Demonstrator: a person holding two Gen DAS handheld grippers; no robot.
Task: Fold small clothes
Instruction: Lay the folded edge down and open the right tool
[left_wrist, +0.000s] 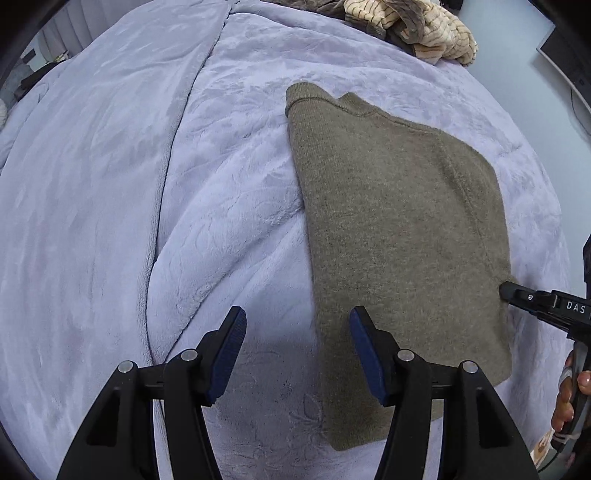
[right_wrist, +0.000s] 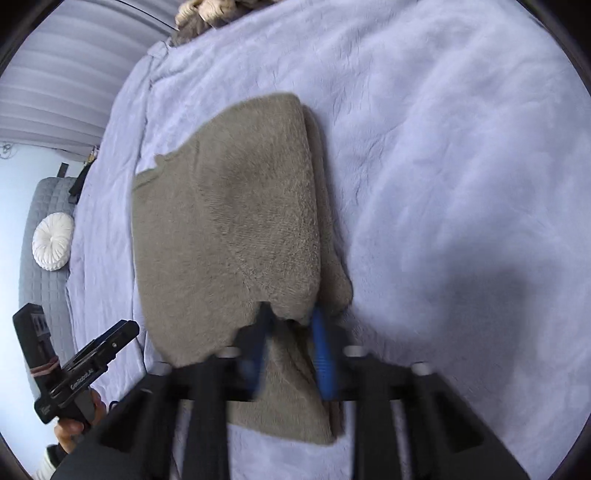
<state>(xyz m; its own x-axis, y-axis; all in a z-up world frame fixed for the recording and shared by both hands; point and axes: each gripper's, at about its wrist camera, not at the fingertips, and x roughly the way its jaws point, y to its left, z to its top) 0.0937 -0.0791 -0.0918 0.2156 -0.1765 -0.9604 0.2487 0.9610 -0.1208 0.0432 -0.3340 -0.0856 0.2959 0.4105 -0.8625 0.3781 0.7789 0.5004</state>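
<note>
— Lavender plush blanket (left_wrist: 110, 184) covers the whole bed, and the olive knit sweater (left_wrist: 399, 229) lies on it, partly folded, with a heap of striped clothes (left_wrist: 413, 29) waiting at the far edge.

— What are the grippers doing?

— The right gripper (right_wrist: 291, 317) has its jaws nearly closed at the sweater's right edge, cloth bunched between the blue pads (right_wrist: 323, 354), though blur hides whether they truly pinch. The left gripper (left_wrist: 297, 332) hangs spread and empty, straddling the sweater's left edge.

— What might go wrong?

— If that pinch is shallow, I judge the thick knit could slip out mid-fold (or only the top layer lifts), and the fold opens. The plush blanket may snag and drag along too.
</note>
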